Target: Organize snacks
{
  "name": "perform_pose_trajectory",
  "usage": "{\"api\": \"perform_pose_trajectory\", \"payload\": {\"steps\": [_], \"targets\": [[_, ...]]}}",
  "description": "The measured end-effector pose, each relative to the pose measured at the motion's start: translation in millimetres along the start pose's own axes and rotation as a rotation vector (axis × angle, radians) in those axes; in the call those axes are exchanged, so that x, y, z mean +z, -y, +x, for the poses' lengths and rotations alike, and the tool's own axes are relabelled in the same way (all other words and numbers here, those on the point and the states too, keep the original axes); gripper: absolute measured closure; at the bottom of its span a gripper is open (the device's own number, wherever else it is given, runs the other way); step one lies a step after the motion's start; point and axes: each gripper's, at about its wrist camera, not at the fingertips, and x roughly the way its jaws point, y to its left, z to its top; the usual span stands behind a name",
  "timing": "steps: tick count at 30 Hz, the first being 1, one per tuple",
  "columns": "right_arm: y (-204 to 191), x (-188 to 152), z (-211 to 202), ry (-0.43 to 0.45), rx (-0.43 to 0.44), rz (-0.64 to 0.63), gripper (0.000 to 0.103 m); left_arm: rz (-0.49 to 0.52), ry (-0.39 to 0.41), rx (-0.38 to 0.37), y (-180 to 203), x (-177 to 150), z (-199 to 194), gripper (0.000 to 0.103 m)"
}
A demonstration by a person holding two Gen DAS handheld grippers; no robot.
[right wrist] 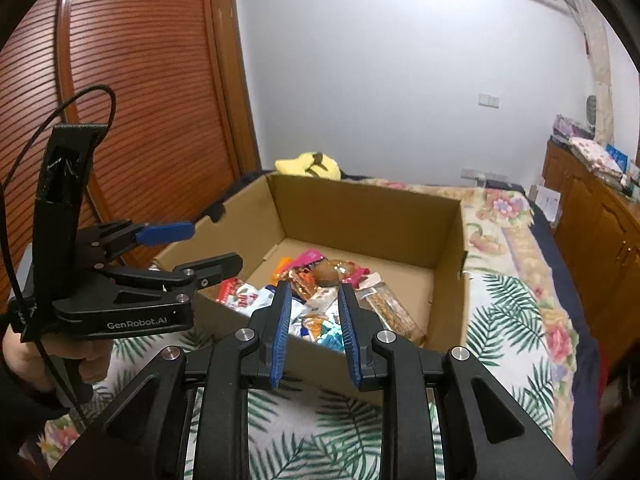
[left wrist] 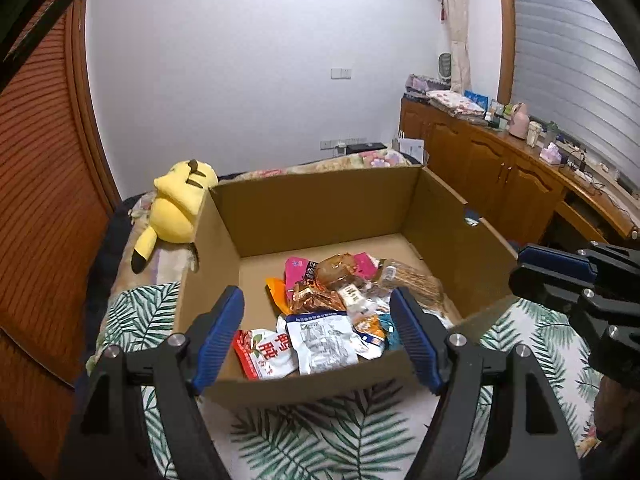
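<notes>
An open cardboard box (left wrist: 320, 208) sits on a bed and holds a pile of snack packets (left wrist: 320, 304): a red and white packet (left wrist: 264, 350), a white packet (left wrist: 320, 340), a pink one (left wrist: 296, 270) and a clear pack of brown sticks (left wrist: 416, 280). The box (right wrist: 372, 212) and the snack pile (right wrist: 320, 292) also show in the right wrist view. My left gripper (left wrist: 318, 320) is open and empty, just in front of the box's near wall. My right gripper (right wrist: 314, 308) is partly open and empty, at the near wall; it also shows at the right edge of the left wrist view (left wrist: 560, 272).
A leaf-print cloth (left wrist: 320, 436) covers the bed in front of the box. A yellow plush toy (left wrist: 172, 208) lies behind the box's left corner. A wooden cabinet (left wrist: 500, 176) with clutter runs along the right. A slatted wooden wardrobe (right wrist: 140, 100) stands at the left.
</notes>
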Motion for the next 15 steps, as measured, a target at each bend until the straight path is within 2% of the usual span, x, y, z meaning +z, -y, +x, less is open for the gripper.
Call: {"api": "perform_pose_trajectory", "payload": {"steps": [2,5,10,12,15], "targets": [[-3.0,-1.2,-14.6,0.014,-0.007,0.005,0.078,0.003,0.017,-0.002,2.3,-0.9,-14.2,0.026],[-7.7,-3.5,-34.7,0.039,-0.023,0.006,0.065,0.006,0.048,-0.001,7.6,-3.6,-36.6,0.017],[-17.7,-8.5,-66.4,0.092,-0.075,-0.006,0.025,0.006,0.122,0.016,16.8,-12.2,-79.0,0.0],[-20.7,-10.9,-77.5,0.11,-0.092,-0.002,0.015,0.007,0.15,0.028,19.2,-14.7,-91.4,0.0],[-25.6,-15.5,-90.7,0.128,-0.101,-0.002,0.011,0.014,0.174,0.038,23.9,-17.4,-107.8,0.0]]}}
